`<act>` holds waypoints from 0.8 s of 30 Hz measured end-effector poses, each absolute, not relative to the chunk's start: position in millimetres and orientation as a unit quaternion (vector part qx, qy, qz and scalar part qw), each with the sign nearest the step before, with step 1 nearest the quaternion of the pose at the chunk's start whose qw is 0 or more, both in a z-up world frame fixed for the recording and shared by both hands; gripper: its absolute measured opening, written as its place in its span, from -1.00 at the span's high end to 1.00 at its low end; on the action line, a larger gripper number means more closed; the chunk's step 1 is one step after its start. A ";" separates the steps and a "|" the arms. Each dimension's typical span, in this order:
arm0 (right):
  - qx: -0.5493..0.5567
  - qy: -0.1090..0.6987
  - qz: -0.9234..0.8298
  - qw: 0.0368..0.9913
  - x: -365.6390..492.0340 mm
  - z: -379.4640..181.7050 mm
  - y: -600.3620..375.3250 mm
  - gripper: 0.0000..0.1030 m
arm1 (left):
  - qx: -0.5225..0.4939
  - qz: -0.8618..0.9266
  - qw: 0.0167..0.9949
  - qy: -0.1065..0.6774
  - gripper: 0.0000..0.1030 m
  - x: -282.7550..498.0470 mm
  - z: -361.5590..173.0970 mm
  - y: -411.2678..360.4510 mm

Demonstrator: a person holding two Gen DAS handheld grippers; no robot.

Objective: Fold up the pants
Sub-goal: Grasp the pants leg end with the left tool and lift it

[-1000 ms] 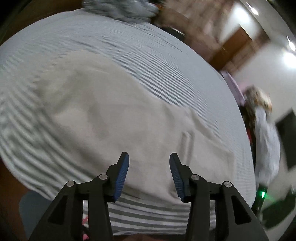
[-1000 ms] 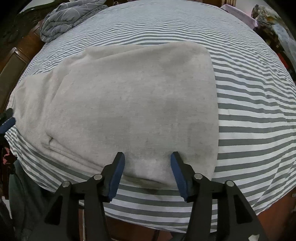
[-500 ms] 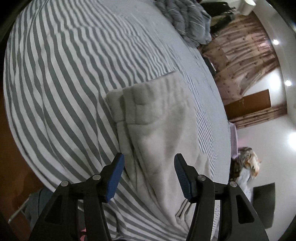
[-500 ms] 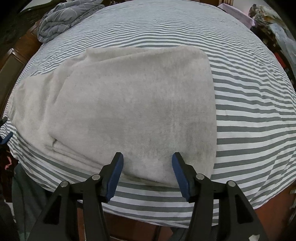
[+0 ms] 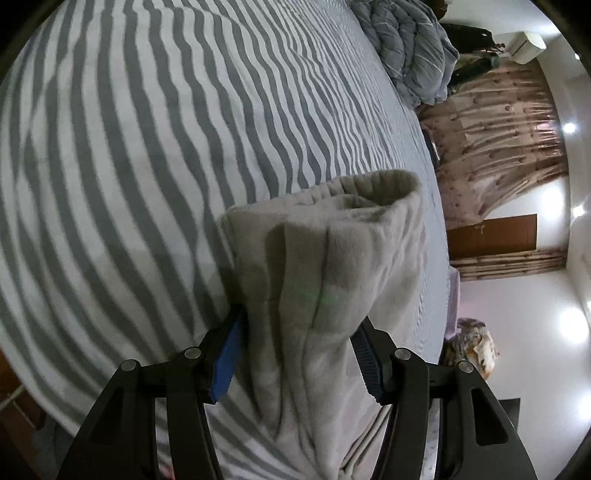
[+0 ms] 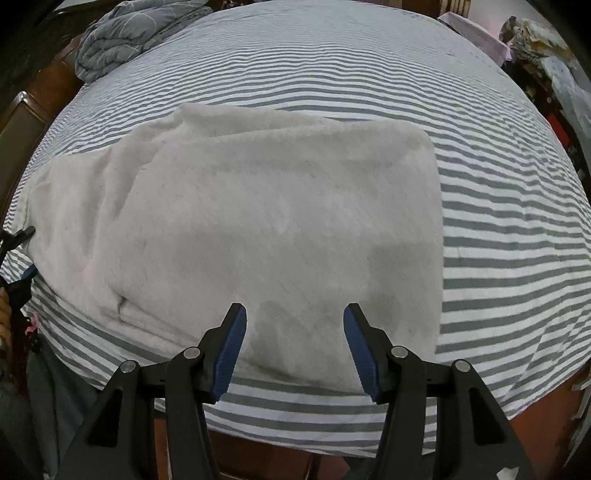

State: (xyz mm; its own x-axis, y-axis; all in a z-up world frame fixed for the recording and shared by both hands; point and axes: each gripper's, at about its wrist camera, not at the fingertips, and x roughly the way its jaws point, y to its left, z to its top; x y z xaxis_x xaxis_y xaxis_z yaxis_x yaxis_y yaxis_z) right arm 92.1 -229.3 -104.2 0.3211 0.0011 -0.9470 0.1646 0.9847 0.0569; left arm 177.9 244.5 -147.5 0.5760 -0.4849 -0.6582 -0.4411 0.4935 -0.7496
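Left gripper (image 5: 297,354): jaws had just been opening, spread, with the cuff end of the pants (image 5: 328,280) bunched between them. Cloth brushed the inside of the left pad; whether the right pad pressed it couldn't be told, so probably not a firm pinch. From this gripper the pants ran forward and away, long axis roughly along its pointing line, ribbed cuff rising just past the pads.

Right gripper (image 6: 293,349): jaws spread, nothing between them, hanging over the near edge of the pants' wide folded end. Pads looked clear of the cloth. From this view the pants (image 6: 258,221) lay flat, long axis running left-right, thick folded block directly ahead of the gripper, narrower layers trailing off left toward the left gripper (image 6: 16,254), barely in view at the pants' far left edge.

Judgement: the left hand was nearer the free end, so the next fold likely turns on it carrying that end along the long axis toward the right-hand block. Right hand was placed to pin or tidy.

Pants sat on a grey-and-white striped bed sheet (image 6: 498,229), close to the near edge of the bed. Beyond the pants, a grey quilt (image 6: 125,33) was heaped at the far corner. Further off past it: patterned curtains (image 5: 495,147), brown door (image 5: 491,236), white walls with ceiling spots.
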 end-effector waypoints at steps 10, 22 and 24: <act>0.061 0.573 -0.052 0.815 120.1 -105.1 -221.8 -0.01 | -0.528 0.004 0.730 0.433 -0.14 182.7 -152.3 242.6; 0.047 0.551 -0.021 0.833 177.5 -111.6 -190.7 -0.06 | -0.453 0.023 0.793 0.407 0.33 162.8 -124.2 224.7; 0.036 0.548 -0.008 0.836 189.6 -114.6 -175.5 -0.06 | -0.442 0.020 0.800 0.405 0.33 161.4 -119.8 222.5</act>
